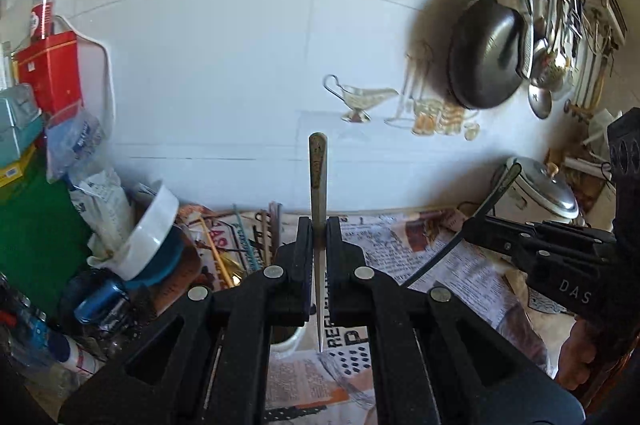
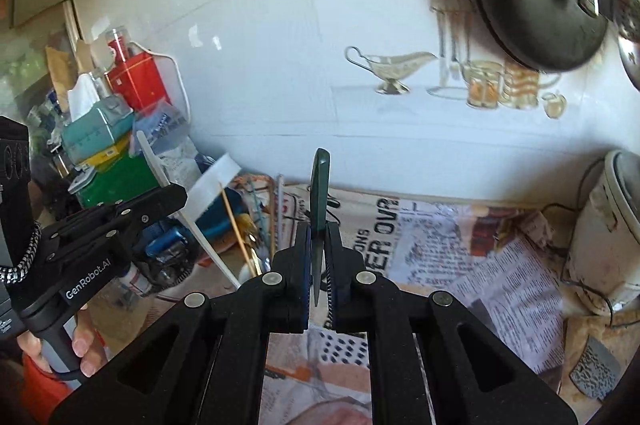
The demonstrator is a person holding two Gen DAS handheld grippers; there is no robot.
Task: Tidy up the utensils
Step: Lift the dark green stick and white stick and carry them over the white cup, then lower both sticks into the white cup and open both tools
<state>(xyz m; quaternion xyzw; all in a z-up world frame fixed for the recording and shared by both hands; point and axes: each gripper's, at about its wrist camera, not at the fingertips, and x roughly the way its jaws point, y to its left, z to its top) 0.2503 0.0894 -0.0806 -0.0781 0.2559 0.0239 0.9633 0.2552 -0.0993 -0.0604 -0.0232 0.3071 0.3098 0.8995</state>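
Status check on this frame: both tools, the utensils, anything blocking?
Left tool shut on metal utensil, handle up. Right tool shut on dark green utensil. Both held above the newspaper. Nothing blocking; clutter off to left.

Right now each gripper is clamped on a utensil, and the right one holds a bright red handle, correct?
Not quite: in the right wrist view the right gripper is clamped on a dark green handle, not a red one. The left gripper does clamp a knife.
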